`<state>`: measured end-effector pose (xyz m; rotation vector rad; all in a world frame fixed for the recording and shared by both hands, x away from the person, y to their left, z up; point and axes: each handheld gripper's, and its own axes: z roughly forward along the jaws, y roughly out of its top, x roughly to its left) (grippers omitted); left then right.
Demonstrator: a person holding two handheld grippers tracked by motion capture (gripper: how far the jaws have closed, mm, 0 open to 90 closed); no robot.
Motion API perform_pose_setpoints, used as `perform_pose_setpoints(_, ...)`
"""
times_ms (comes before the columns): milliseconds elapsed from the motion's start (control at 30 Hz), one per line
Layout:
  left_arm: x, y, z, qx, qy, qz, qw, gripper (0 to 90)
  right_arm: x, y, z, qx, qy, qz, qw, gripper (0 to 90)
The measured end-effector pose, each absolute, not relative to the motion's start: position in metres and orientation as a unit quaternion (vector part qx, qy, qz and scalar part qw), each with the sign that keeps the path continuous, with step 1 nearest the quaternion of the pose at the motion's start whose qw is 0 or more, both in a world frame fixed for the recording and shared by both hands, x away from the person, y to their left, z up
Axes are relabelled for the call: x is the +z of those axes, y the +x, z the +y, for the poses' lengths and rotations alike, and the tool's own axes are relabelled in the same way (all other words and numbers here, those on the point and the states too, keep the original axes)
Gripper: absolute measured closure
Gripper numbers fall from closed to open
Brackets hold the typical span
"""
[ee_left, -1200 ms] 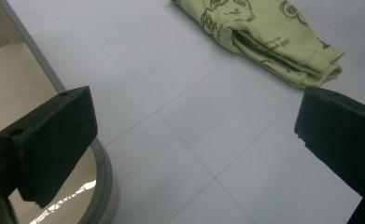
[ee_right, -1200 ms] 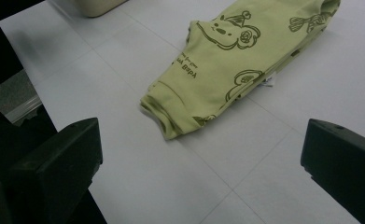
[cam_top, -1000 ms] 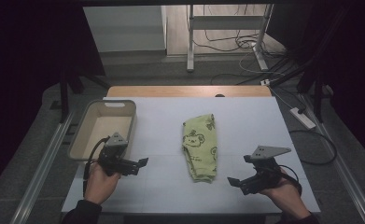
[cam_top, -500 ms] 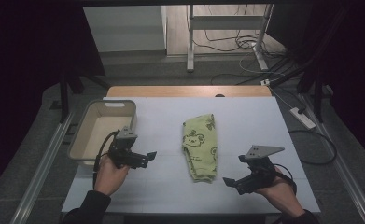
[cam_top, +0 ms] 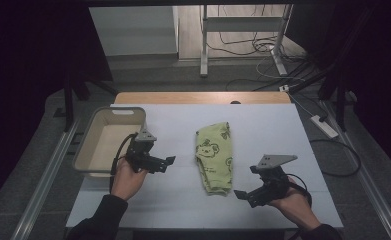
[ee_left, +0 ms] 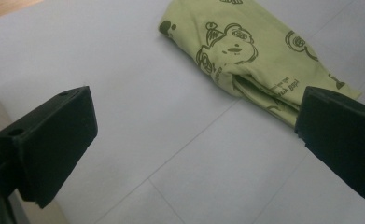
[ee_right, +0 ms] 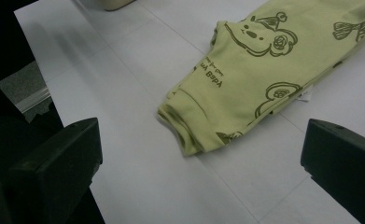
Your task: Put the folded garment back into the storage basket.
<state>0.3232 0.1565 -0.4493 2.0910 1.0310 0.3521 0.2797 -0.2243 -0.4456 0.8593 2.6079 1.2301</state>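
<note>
A folded light-green garment (cam_top: 214, 156) printed with dark bear drawings lies mid-table on the white table top (cam_top: 183, 125). My left gripper (cam_top: 169, 161) hovers to its left, jaws wide apart and empty; in the left gripper view the garment (ee_left: 259, 56) lies ahead between the jaws. My right gripper (cam_top: 241, 195) is at the front right, near the garment's near end, open and empty. In the right gripper view the garment's folded end (ee_right: 245, 79) lies just ahead of the jaws.
A beige plastic bin (cam_top: 108, 140) sits at the table's left edge, right behind my left hand. Beyond the table, a wooden strip (cam_top: 203, 97), a metal stand (cam_top: 243, 35) and floor cables. A power strip (cam_top: 324, 126) lies on the floor at right.
My left gripper has moved right and forward, away from the bin's front corner toward the garment. The right gripper has shifted slightly left toward the garment's near end.
</note>
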Motion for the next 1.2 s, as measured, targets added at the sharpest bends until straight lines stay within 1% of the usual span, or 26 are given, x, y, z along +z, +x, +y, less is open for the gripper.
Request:
perform_pose_setpoints(533, -0.446, 0.351, 0.129, 0.138, 0.826, 0.39, 0.382, 0.0, -0.449, 0.286, -0.212, 0.412, 0.28, 0.865, 0.054, 0.0)
perform_pose_setpoints(1200, -0.453, 0.39, 0.095, 0.136, 0.836, 0.381, 0.371, 0.0, -0.459, 0.296, -0.194, 0.374, 0.275, 0.884, 0.05, 0.0)
